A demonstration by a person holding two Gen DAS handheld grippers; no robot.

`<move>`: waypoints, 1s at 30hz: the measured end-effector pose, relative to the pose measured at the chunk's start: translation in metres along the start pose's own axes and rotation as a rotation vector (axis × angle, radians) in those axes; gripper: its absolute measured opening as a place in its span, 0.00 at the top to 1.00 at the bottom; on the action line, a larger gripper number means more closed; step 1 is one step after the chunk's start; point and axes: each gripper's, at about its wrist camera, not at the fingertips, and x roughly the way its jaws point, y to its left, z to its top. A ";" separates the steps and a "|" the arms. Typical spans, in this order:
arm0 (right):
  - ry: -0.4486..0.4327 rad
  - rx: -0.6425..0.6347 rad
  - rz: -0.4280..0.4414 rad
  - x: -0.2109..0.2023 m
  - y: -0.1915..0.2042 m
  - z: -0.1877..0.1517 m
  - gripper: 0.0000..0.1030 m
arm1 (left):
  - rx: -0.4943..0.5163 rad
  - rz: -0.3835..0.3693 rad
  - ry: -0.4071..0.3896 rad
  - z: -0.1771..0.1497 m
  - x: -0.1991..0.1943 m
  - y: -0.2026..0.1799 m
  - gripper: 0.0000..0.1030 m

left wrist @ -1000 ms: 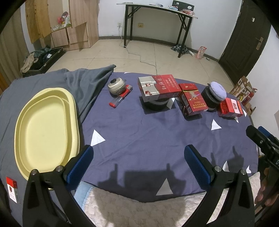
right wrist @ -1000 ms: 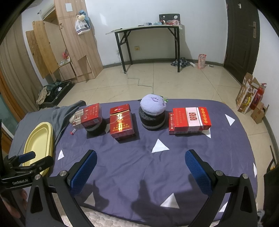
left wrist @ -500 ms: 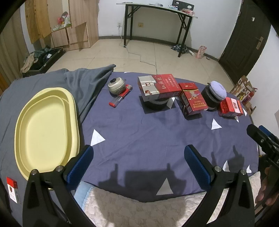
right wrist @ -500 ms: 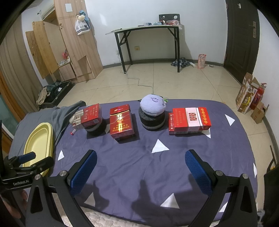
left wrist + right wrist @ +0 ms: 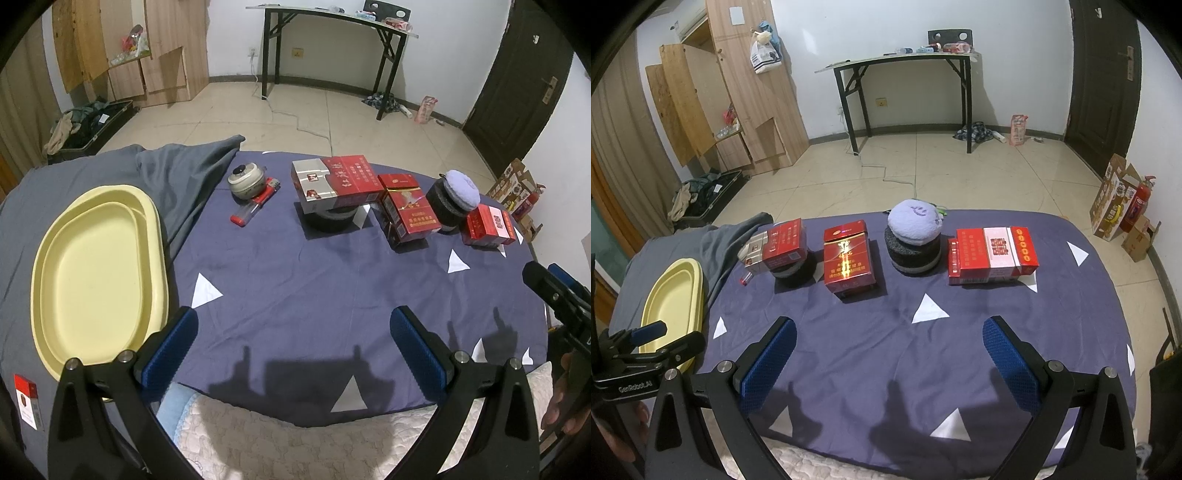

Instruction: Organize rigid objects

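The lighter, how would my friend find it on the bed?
Start at the yellow tray, then look past the grey blanket to the small round jar. The lighter lies beside it: thin, red and clear, unlike the boxes.

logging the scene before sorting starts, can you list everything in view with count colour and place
tray: 1, pale yellow, left on the grey cloth
grey cloth: 1, grey, bunched at the bed's left
bedsheet: 1, navy with white triangles, under everything
red boxes: 4; one on a dark round base, one right of it, one far right, a small one near left edge
round tin: 1, pale, back left
lighter: 1, red, beside the tin
lavender cushion: 1, on a dark round stack
left gripper: fingers blue, open
right gripper: fingers blue, open
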 end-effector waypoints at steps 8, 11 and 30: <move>-0.001 0.002 -0.002 0.000 0.000 0.000 0.00 | -0.004 0.001 0.001 0.000 0.000 0.000 0.00; 0.000 0.001 -0.003 0.000 0.000 0.001 0.00 | -0.001 0.001 0.001 0.000 0.000 -0.001 0.00; 0.005 -0.003 -0.004 0.000 0.000 0.000 0.00 | 0.006 0.005 -0.002 0.000 0.001 0.000 0.00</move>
